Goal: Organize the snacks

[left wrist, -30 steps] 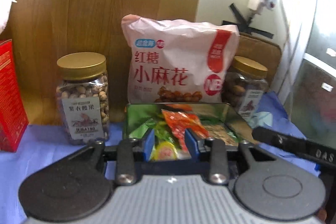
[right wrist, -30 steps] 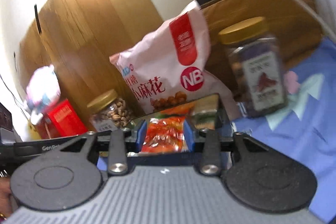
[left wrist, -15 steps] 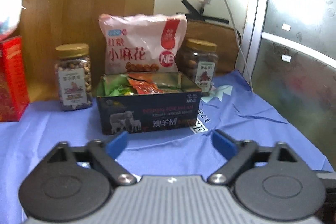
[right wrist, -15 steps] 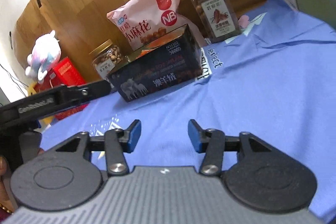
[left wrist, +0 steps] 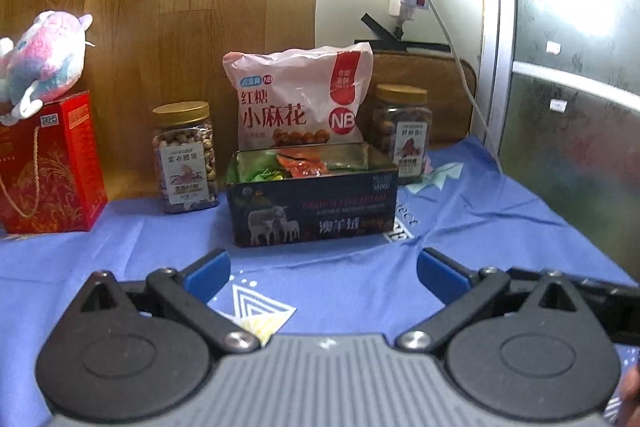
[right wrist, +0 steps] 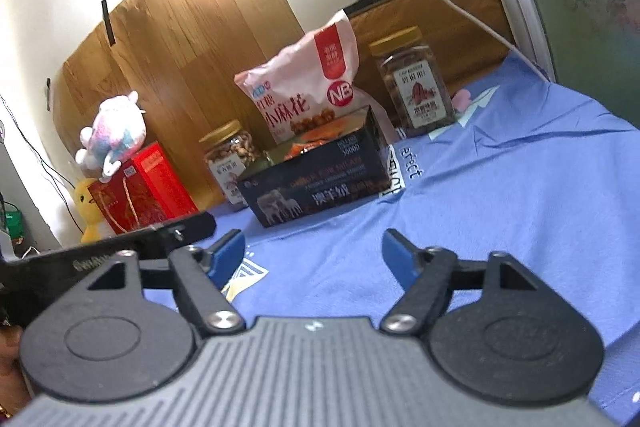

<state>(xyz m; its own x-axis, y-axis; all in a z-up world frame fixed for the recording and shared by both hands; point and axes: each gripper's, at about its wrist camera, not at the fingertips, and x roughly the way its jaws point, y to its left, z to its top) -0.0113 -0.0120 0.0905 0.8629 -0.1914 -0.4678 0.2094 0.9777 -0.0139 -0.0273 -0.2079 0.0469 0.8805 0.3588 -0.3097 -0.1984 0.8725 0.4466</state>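
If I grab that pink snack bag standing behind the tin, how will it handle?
The pink bag looks puffy and soft, so it will probably crumple under the pads. It likely weighs little for its size. It stands leaning behind the tin, so a push may well topple it.

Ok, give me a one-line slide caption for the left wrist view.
Left gripper opening, empty, above blue cloth, facing snack-filled tin, pink bag, two jars.

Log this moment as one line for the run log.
left gripper: opening, empty | right gripper: opening, empty | tin: snacks inside, on blue cloth
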